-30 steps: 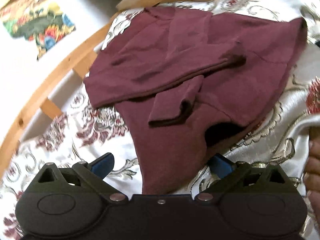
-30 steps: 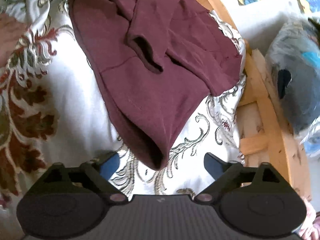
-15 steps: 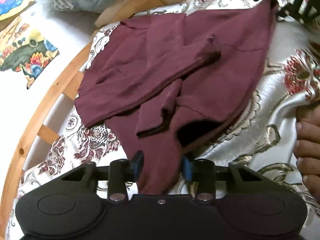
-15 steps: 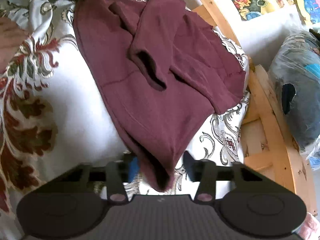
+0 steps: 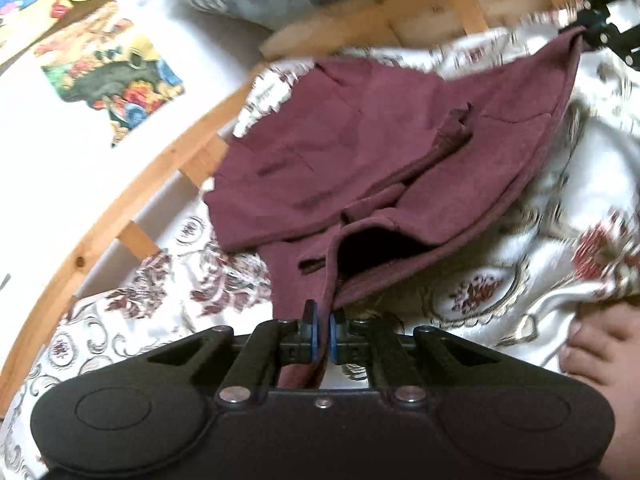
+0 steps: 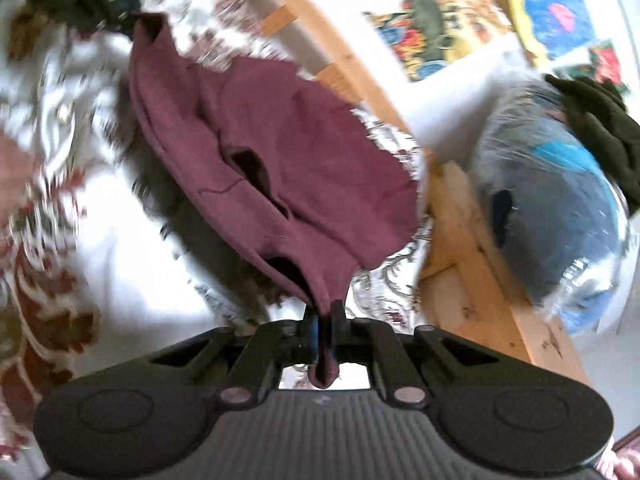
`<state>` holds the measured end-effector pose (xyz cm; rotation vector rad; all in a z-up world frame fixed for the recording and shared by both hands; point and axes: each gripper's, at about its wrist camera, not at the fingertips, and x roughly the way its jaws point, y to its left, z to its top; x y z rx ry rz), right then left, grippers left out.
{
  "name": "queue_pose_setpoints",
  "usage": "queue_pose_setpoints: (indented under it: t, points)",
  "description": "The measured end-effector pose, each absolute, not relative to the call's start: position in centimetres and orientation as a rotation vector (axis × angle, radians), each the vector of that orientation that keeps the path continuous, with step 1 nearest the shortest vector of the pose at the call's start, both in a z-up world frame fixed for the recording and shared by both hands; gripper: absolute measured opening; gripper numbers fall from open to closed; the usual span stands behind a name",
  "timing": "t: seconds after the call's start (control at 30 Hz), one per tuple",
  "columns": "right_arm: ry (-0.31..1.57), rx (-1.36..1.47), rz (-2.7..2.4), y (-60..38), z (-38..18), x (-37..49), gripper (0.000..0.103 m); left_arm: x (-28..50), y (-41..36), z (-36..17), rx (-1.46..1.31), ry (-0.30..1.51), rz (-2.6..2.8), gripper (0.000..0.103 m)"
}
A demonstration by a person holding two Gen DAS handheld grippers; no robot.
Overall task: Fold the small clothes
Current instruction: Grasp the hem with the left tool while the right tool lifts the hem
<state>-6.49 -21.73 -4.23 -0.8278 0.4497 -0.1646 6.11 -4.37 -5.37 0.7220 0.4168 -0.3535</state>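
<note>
The maroon top (image 5: 380, 160) lies on the patterned bedspread (image 5: 560, 248), with its sleeves folded across the body and the near hem raised off the cloth. The left tool (image 5: 321, 334) is clenched on one corner of that hem, and the fabric runs down between its blue pads (image 5: 313, 336) so that a tail of it hangs behind them. The right tool (image 6: 325, 330) is clamped on the other hem corner of the maroon top (image 6: 288, 152), and a bunched fold of cloth pokes out below its grip. In the right wrist view the far end of the top reaches the left tool, which shows dark at the upper left. A wooden bed frame (image 5: 132, 200) runs along the edge of the bedspread beyond the top. A plastic-wrapped bundle (image 6: 560, 200) sits past the frame. A bare foot (image 5: 600, 344) rests on the bedspread beside the left tool.
</note>
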Motion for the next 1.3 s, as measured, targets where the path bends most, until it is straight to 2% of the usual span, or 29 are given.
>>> queue_pose_setpoints:
  t: [0.13,0.4,0.63,1.03,1.3]
  points:
    - [0.446,-0.756,-0.179,-21.4,-1.6,-9.4,0.007,3.1,-2.8,-2.6,0.677,0.388,-0.385,0.005]
    - [0.475,-0.613,-0.146,-20.3,2.4,-16.2,0.006,-2.7,0.8,0.8,0.526,0.499,-0.533,0.005]
    - [0.431,-0.617,-0.162,-19.8,5.0,-16.9,0.006,-3.9,1.8,3.2,0.471,0.500,-0.537,0.005]
    - [0.267,-0.524,-0.266,-25.3,6.3,-4.1,0.006,7.4,-3.3,7.2,0.536,0.420,-0.384,0.005]
    - [0.265,-0.413,-0.316,-28.3,3.9,7.1,0.007,19.8,-6.5,5.0,0.561,0.455,-0.287,0.006]
